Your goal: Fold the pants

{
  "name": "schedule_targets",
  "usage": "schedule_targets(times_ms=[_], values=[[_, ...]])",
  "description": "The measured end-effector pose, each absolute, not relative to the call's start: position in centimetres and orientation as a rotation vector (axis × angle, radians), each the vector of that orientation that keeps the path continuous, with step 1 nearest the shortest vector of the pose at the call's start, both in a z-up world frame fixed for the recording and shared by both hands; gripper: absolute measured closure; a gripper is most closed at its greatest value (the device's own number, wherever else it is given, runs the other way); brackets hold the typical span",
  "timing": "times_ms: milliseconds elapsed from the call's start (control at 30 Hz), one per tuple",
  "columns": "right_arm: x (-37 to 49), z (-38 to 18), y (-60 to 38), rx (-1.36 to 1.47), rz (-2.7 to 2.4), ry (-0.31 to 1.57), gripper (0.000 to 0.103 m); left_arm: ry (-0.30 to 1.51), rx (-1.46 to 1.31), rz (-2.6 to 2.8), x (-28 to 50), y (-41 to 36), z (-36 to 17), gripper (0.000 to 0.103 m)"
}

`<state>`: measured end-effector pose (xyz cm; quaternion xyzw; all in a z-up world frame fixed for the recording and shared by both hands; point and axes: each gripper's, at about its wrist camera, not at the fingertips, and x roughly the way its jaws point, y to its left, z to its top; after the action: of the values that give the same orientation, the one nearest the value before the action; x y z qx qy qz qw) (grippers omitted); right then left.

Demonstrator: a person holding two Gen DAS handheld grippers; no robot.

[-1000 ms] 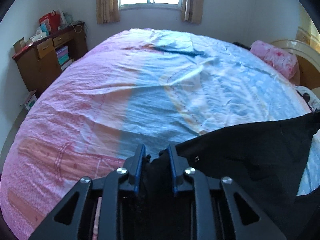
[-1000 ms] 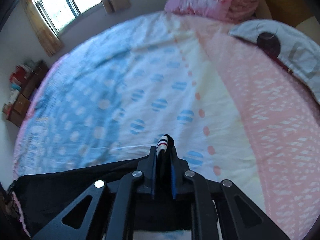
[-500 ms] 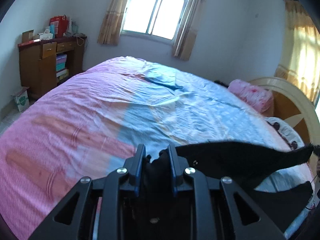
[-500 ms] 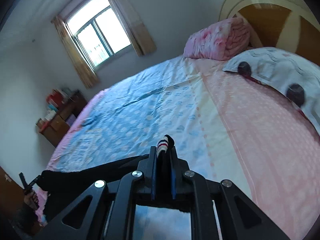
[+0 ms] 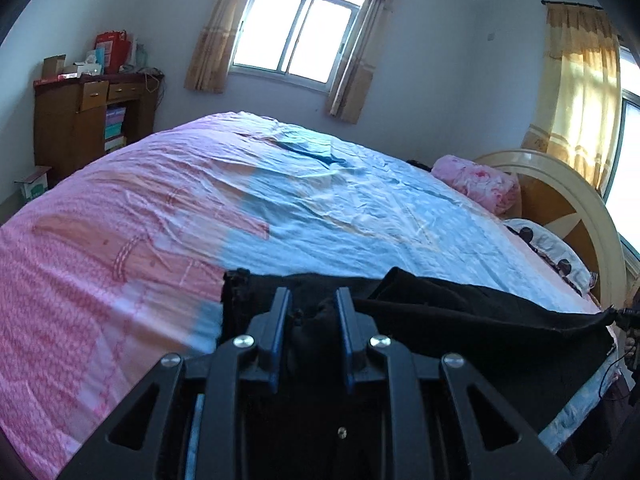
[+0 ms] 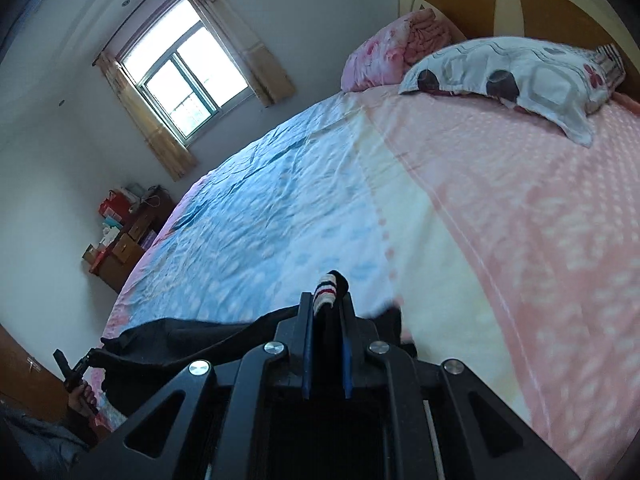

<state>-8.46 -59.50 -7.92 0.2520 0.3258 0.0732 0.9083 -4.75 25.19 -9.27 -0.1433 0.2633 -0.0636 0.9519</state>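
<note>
The black pants [image 5: 460, 320] hang stretched between my two grippers over the near edge of the bed [image 5: 280, 208]. My left gripper [image 5: 310, 300] is shut on a bunched black end of the pants. My right gripper [image 6: 326, 300] is shut on the other end, where a white, red and dark striped band [image 6: 325, 290] sticks out above the fingers. In the right wrist view the black cloth [image 6: 180, 340] runs left to the other gripper [image 6: 74, 368]. A loose fold [image 5: 244, 300] droops onto the sheet by the left gripper.
The bed carries a pink and blue sheet. A patterned pillow [image 6: 520, 68] and a rolled pink blanket [image 6: 384, 52] lie by the wooden headboard [image 6: 500, 4]. A wooden dresser [image 5: 88, 124] stands at the left wall. A window [image 5: 300, 48] is at the far wall.
Both grippers have tilted up and lowered toward the bed edge, keeping hold of the pants. The cloth between them has sagged and one fold now droops onto the sheet.
</note>
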Motion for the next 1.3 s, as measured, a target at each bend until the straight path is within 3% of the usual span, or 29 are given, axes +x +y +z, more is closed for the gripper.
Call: schedule_targets(times_ms=[267,400,533,633,667,800,967,1133,1300], values=[[-11.3,-11.2,-59.4,0.529,0.167,0.749,0.092,0.533,-0.247,-0.161,-7.0,25.3,-11.4,0.077],[-12.2,-11.5,-59.4,0.496,0.134,0.760,0.086,0.546,-0.223,-0.181,-8.1,25.5,-12.1,0.072],[-13.5,-10.9,-59.2,0.477,0.118,0.777,0.083,0.562,-0.192,-0.183,-9.2,25.6,-12.2,0.059],[-14.0,-10.3,-59.2,0.436,0.037,0.783,0.055,0.566,-0.167,-0.157,-9.8,25.9,-12.4,0.043],[-14.3,-10.0,-59.6,0.442,-0.002,0.772,0.049,0.573,-0.167,-0.162,-10.0,26.0,-12.4,0.043],[-15.5,-7.9,-60.0,0.414,-0.197,0.697,0.049,0.590,-0.125,-0.148,-10.7,26.1,-12.1,0.038],[-15.6,-3.8,-52.8,0.191,-0.175,0.608,0.049,0.597,-0.059,-0.089,-12.1,26.0,-12.0,0.021],[-13.5,-2.7,-41.6,0.017,0.089,0.587,0.049,0.604,-0.065,-0.063,-12.1,26.2,-12.4,0.020],[-9.6,-5.4,-28.6,-0.044,0.446,0.711,0.049,0.624,-0.155,-0.094,-12.8,26.1,-11.9,0.022]])
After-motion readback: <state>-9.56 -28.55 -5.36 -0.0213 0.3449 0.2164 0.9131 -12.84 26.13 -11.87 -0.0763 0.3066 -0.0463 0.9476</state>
